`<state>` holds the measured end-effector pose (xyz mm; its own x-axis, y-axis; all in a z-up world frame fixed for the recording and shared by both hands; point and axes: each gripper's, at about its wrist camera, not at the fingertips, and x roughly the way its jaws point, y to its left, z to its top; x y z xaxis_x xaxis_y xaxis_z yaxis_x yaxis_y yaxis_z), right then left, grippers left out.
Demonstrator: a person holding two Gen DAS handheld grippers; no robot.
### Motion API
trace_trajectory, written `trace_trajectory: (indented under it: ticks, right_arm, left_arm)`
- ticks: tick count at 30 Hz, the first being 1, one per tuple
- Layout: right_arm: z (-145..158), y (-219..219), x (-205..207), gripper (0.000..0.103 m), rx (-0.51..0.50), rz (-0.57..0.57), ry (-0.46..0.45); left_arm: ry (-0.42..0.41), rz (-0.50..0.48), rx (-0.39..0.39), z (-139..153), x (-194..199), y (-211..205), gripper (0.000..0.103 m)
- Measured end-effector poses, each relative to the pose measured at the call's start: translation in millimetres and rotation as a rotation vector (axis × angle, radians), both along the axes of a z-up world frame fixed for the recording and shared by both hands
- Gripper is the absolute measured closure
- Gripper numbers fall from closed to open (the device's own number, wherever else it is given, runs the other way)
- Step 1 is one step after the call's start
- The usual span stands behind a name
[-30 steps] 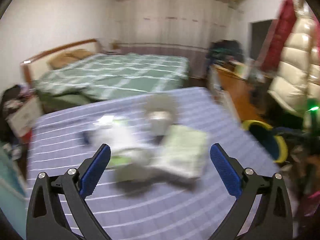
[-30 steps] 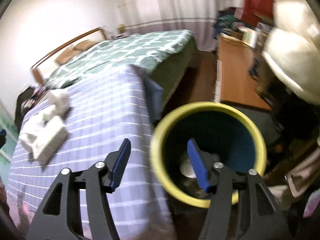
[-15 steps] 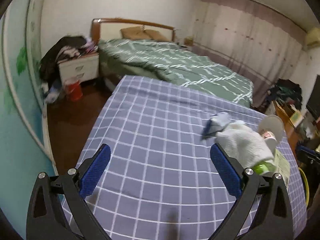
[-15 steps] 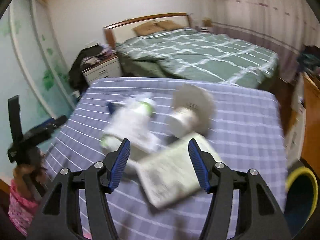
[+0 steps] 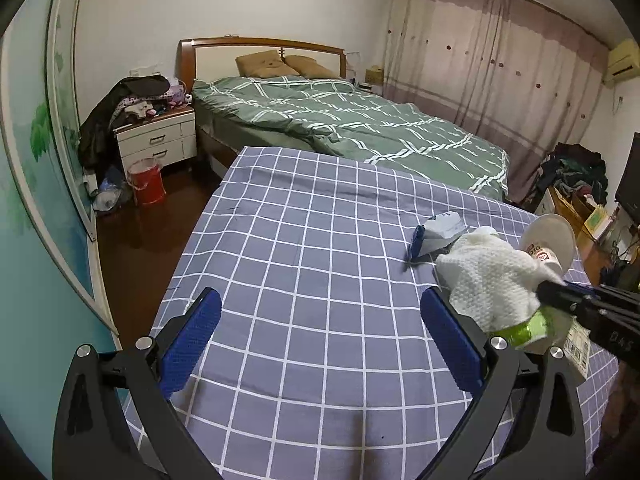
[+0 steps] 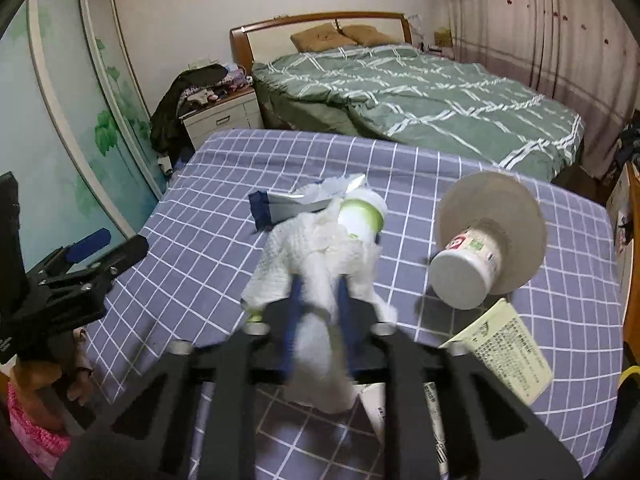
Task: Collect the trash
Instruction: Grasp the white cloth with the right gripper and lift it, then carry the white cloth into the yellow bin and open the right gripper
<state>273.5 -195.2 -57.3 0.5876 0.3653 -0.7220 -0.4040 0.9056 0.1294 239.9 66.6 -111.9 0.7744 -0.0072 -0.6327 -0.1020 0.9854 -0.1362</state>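
Observation:
A crumpled white paper towel (image 6: 316, 256) lies over a green-and-white bottle (image 6: 360, 216) on the blue checked cloth (image 6: 208, 216). My right gripper (image 6: 318, 304) is shut on the towel; in the left wrist view the towel (image 5: 488, 276) shows with the right gripper reaching in from the right. A blue-and-white wrapper (image 6: 288, 204) lies behind it, also in the left view (image 5: 436, 232). A tipped paper cup with a round lid (image 6: 480, 252) and a pale green box (image 6: 504, 348) lie to the right. My left gripper (image 5: 320, 336) is open and empty over the cloth.
A bed with a green quilt (image 5: 344, 116) stands behind the cloth-covered surface. A white nightstand (image 5: 160, 140) piled with clothes and a red bin (image 5: 146, 180) stand at the left. A yellow bin rim (image 6: 628, 376) shows at the right edge.
My right gripper has moved forward and closed on the paper towel. My left gripper's view has settled over the left part of the cloth, still open.

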Motion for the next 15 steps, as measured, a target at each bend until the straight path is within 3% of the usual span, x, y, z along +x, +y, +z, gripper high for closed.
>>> trace_trajectory:
  ticks: [3, 15]
  right_arm:
    - [6.4, 0.0, -7.2, 0.096, 0.011, 0.004, -0.033]
    - [83.4, -44.8, -49.4, 0.096, 0.241, 0.002, -0.229]
  left_arm:
    - [0.000, 0.003, 0.000, -0.4, -0.2, 0.2, 0.005]
    - [0.002, -0.013, -0.005, -2.5, -2.3, -3.4, 0.005]
